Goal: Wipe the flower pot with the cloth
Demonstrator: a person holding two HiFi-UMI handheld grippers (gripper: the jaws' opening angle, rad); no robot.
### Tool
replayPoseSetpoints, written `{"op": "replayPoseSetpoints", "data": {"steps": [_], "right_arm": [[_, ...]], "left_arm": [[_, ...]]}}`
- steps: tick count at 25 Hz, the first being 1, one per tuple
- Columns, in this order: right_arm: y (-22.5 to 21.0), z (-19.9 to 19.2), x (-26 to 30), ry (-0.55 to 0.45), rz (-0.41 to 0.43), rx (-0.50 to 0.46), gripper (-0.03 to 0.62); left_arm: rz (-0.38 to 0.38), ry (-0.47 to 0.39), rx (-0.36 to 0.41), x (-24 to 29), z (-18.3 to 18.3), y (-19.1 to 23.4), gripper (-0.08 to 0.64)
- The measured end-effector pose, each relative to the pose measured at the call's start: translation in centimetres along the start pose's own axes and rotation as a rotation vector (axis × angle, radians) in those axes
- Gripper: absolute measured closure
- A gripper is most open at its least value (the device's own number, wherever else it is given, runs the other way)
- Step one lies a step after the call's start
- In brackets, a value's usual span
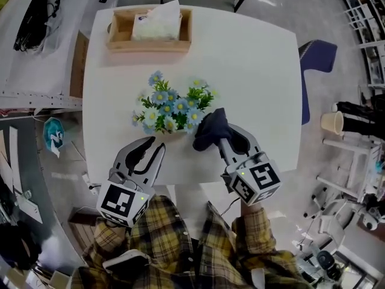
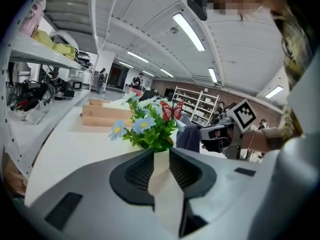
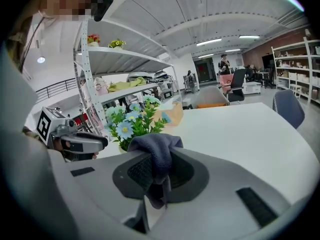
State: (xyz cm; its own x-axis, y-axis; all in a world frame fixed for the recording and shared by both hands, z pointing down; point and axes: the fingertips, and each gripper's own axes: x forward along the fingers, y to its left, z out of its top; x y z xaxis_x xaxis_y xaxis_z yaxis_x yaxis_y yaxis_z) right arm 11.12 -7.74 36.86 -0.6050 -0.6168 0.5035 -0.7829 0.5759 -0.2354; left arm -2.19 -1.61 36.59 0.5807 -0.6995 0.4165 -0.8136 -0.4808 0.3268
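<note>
A small cream flower pot (image 1: 174, 136) holding blue and white artificial flowers (image 1: 173, 106) stands in the near middle of the white table (image 1: 252, 71). My left gripper (image 1: 157, 145) points at the pot from the near left, just short of it. Its jaws stand a narrow gap apart with nothing between them, and the pot (image 2: 160, 160) shows through that gap. My right gripper (image 1: 218, 139) is shut on a dark blue cloth (image 1: 211, 129), which bunches up over the jaws just right of the flowers. In the right gripper view the cloth (image 3: 157, 149) drapes between the pads, with the flowers (image 3: 131, 122) behind it.
A wooden tray (image 1: 120, 40) holding white tissue (image 1: 157, 23) sits at the table's far edge. A blue chair (image 1: 316, 56) stands off the right side, and a paper cup (image 1: 332, 122) rests on a stand further right. The table's near edge runs just under both grippers.
</note>
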Motion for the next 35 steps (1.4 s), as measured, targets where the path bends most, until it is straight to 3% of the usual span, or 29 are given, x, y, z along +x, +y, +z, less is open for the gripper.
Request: {"op": "replayPoseSetpoints", "data": {"steps": [7, 14, 24, 29, 35], "right_arm": [[-0.7, -1.4, 2.7, 0.013, 0.035, 0.034, 0.569], [-1.1, -2.4, 4.5, 0.036, 0.075, 0.097, 0.569], [-0.4, -3.2, 6.1, 0.065, 0.198, 0.138, 0.569], [0.4, -3.3, 6.1, 0.110, 0.287, 0.111, 0.569], [-0.8, -2.9, 5.8, 0.182, 0.344, 0.054, 0.569]], "left_arm": [[0.016, 0.008, -0.008, 2.9, -1.7, 1.7, 0.304], [-0.005, 0.028, 0.046, 4.8, -2.7, 1.8, 0.198], [-0.034, 0.035, 0.204, 5.7, -3.2, 2.6, 0.178], [-0.016, 0.032, 0.278, 6.2, -2.7, 3.5, 0.184], [-0.071, 0.062, 0.336, 7.0, -2.5, 3.0, 0.192]]}}
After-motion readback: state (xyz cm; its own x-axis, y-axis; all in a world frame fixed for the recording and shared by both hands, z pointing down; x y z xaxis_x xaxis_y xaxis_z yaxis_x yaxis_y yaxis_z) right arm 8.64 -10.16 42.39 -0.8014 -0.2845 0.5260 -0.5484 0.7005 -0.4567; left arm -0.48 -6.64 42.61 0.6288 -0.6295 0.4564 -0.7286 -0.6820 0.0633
